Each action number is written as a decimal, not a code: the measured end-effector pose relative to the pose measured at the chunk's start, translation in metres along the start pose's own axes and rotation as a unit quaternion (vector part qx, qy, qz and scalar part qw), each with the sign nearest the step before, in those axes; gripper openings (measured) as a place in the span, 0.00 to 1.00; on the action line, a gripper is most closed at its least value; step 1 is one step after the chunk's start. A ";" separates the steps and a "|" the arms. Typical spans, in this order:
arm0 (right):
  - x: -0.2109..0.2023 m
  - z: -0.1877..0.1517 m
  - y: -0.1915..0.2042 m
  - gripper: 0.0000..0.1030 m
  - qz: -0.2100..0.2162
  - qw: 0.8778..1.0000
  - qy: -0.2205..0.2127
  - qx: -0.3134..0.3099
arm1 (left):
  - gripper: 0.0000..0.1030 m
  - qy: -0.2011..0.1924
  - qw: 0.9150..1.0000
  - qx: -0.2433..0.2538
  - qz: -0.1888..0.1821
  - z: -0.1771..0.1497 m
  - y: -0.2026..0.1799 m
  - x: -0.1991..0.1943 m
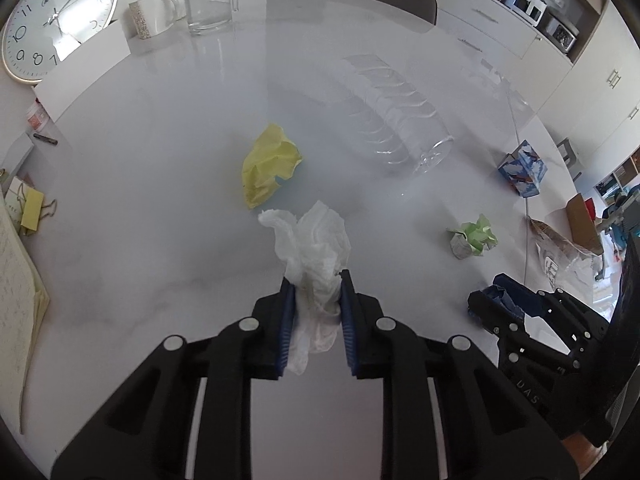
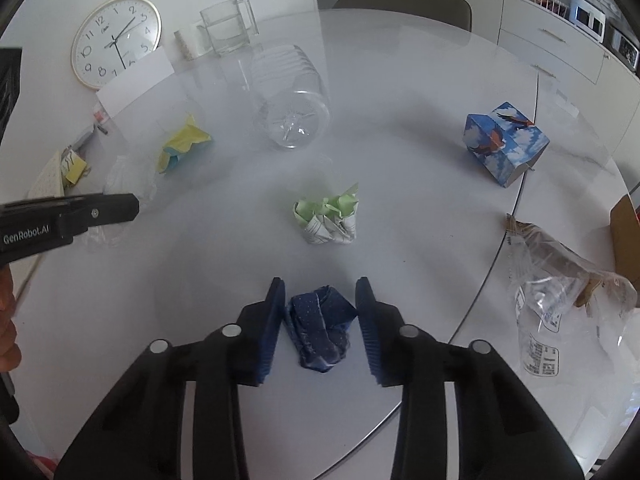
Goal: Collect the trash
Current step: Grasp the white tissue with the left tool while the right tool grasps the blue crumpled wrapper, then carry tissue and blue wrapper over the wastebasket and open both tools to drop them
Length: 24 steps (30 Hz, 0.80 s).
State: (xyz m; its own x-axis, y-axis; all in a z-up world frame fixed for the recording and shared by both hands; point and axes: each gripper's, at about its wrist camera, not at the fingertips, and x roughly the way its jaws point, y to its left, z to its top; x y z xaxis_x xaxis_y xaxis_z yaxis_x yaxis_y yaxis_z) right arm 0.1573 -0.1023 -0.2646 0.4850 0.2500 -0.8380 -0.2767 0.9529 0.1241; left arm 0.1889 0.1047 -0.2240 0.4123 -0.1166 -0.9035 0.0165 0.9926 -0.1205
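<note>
Your left gripper (image 1: pixel 318 276) is clamped on a crumpled white tissue (image 1: pixel 316 248), which bunches up past the blue pads (image 1: pixel 286 312) and hangs out behind them too. From that wrist cam, the crumpled yellow paper (image 1: pixel 270 166) sits on the white table (image 1: pixel 140 220) just past the tissue at about 11 o'clock, and the green-and-white paper wad (image 1: pixel 474 236) is off at 3 o'clock. A clear ribbed plastic bottle (image 1: pixel 394 120) lies on its side at 1 o'clock.

Your right gripper (image 2: pixel 320 284) has a dark blue crumpled wrapper (image 2: pixel 320 328) between its fingers; the left pad touches it, but you can't tell if the right one does, so whether it's actually gripping is unclear. The green wad is straight ahead at 12 o'clock, a clear plastic bag (image 2: pixel 560 312) at 3 o'clock near the table edge, and a blue cloud-print box (image 2: pixel 506 142) at 2 o'clock.
</note>
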 end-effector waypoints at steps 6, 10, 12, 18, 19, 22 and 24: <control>-0.036 -0.005 -0.007 0.35 0.008 1.000 -0.021 0.020 | 0.21 -0.005 1.000 0.017 -0.021 -0.013 -0.019 -0.023; -0.079 -0.016 -0.015 0.35 0.004 0.998 -0.047 0.038 | 0.21 -0.011 0.998 0.033 -0.045 -0.024 -0.042 -0.046; -0.102 -0.024 -0.021 0.35 -0.006 0.997 -0.062 0.045 | 0.21 -0.015 0.997 0.045 -0.058 -0.030 -0.056 -0.059; -0.159 -0.060 -0.045 0.35 -0.031 0.992 -0.094 0.075 | 0.21 -0.028 0.992 0.092 -0.076 -0.053 -0.107 -0.090; -0.166 -0.067 -0.049 0.35 -0.036 0.991 -0.098 0.081 | 0.21 -0.028 0.991 0.101 -0.082 -0.058 -0.117 -0.094; -0.188 -0.090 -0.068 0.35 -0.053 0.988 -0.105 0.104 | 0.21 -0.026 0.987 0.129 -0.092 -0.071 -0.146 -0.101; -0.201 -0.106 -0.081 0.35 -0.063 0.985 -0.108 0.118 | 0.21 -0.025 0.983 0.149 -0.101 -0.081 -0.169 -0.105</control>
State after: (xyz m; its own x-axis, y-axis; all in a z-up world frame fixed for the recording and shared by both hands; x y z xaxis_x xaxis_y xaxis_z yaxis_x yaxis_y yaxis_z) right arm -0.0053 -0.2474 -0.1625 0.6758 0.1344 -0.7248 -0.0156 0.9856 0.1681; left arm 0.0690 -0.0538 -0.1417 0.4181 -0.3174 -0.8511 0.3647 0.9168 -0.1627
